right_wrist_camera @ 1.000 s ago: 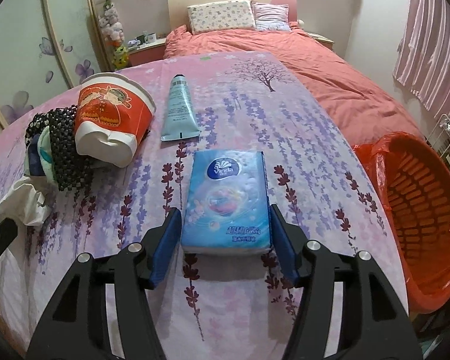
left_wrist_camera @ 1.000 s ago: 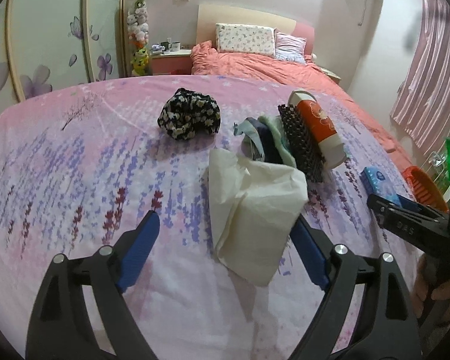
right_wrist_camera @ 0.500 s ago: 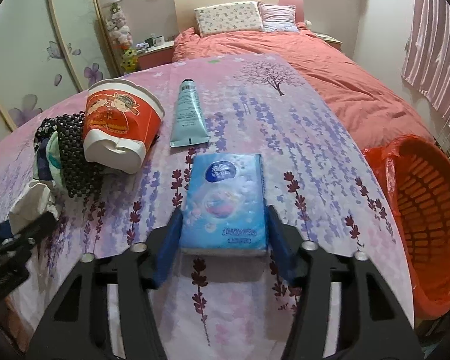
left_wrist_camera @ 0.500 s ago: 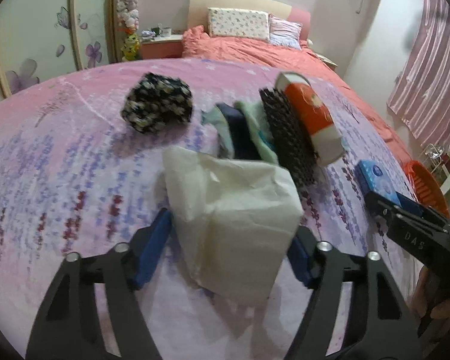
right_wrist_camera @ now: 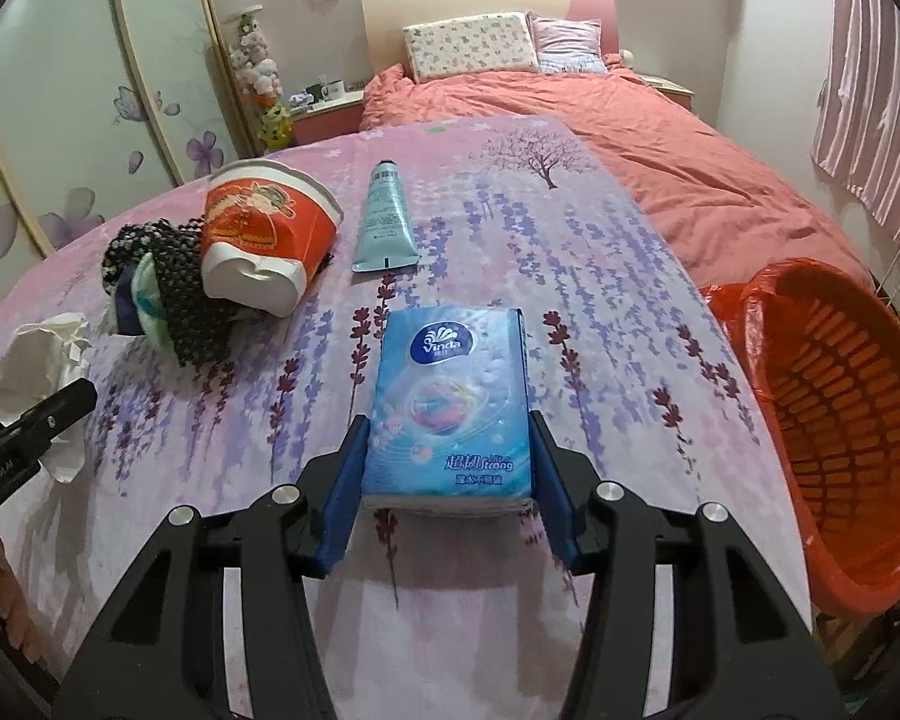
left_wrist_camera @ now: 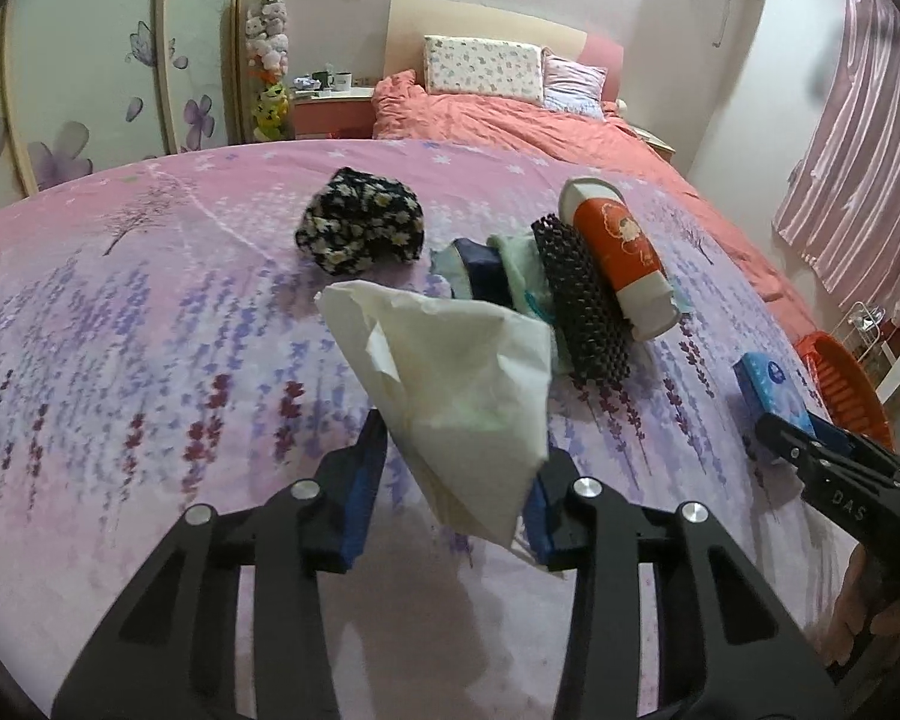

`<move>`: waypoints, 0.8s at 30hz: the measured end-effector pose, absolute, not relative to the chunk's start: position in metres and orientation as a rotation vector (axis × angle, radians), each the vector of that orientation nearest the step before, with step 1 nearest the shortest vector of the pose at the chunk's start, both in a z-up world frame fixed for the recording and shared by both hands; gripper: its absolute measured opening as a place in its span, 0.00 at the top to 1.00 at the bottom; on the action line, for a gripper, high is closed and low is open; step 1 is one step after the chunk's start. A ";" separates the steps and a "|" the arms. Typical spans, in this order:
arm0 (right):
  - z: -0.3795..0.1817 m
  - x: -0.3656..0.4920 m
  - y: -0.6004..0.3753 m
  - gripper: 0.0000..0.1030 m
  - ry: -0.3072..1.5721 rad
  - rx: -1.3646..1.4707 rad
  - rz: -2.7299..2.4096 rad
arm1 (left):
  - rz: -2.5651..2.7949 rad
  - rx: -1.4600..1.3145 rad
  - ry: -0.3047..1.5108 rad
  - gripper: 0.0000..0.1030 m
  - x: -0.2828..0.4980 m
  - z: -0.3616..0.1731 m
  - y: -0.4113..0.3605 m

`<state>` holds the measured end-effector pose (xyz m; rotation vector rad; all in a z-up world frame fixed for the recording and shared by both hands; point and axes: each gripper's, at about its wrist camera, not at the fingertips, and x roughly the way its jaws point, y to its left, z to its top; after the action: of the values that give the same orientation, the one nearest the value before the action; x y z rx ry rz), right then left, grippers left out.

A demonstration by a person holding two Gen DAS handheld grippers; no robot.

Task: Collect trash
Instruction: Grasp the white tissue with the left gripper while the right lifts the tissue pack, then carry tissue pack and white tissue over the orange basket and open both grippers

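A crumpled white tissue paper point(left_wrist_camera: 462, 384) stands bunched between the blue pads of my left gripper point(left_wrist_camera: 456, 480). The jaws are closing and press on both its sides, and its lower tip hangs just above the purple bedspread. A blue Vinda tissue pack point(right_wrist_camera: 450, 396) sits between the pads of my right gripper point(right_wrist_camera: 447, 480). Those jaws are also closing and squeeze the pack's sides, with a shadow under its near end. The left wrist view shows the right gripper point(left_wrist_camera: 810, 456) at the far right on that pack point(left_wrist_camera: 774, 384). The right wrist view shows the left gripper point(right_wrist_camera: 48, 414) at the tissue paper point(right_wrist_camera: 36, 354).
An orange basket point(right_wrist_camera: 810, 360) lined with a red bag stands off the bed's right edge. A tipped red-and-white paper cup point(right_wrist_camera: 264, 234), black mesh and folded cloths point(left_wrist_camera: 582, 306), a pale blue tube point(right_wrist_camera: 384, 222) and a floral cloth bundle point(left_wrist_camera: 360, 228) lie on the bedspread.
The left jaws narrowed around the tissue paper, which went from lying flat to bunched and raised. The right jaws drew in against the tissue pack, which stays between them.
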<state>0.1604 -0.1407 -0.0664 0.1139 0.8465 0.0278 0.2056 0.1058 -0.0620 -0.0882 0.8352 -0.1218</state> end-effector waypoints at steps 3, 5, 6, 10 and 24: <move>-0.057 0.154 -0.144 0.50 0.826 0.111 0.028 | -0.125 -0.082 0.824 0.61 0.200 -0.053 0.108; -0.052 0.152 -0.147 0.50 0.813 0.112 0.026 | -0.131 -0.075 0.816 0.61 0.197 -0.047 0.105; -0.047 0.149 -0.150 0.50 0.801 0.115 0.026 | -0.138 -0.070 0.811 0.61 0.195 -0.042 0.101; -0.033 0.140 -0.160 0.50 0.763 0.124 0.016 | -0.170 -0.048 0.791 0.61 0.186 -0.029 0.085; -0.001 0.108 -0.226 0.50 0.644 0.164 -0.098 | -0.362 0.031 0.741 0.61 0.171 0.006 -0.011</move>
<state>0.1081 -0.2264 -0.0011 0.1639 0.6440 -0.0976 0.1713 -0.0106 0.0057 0.0307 0.7406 -0.3617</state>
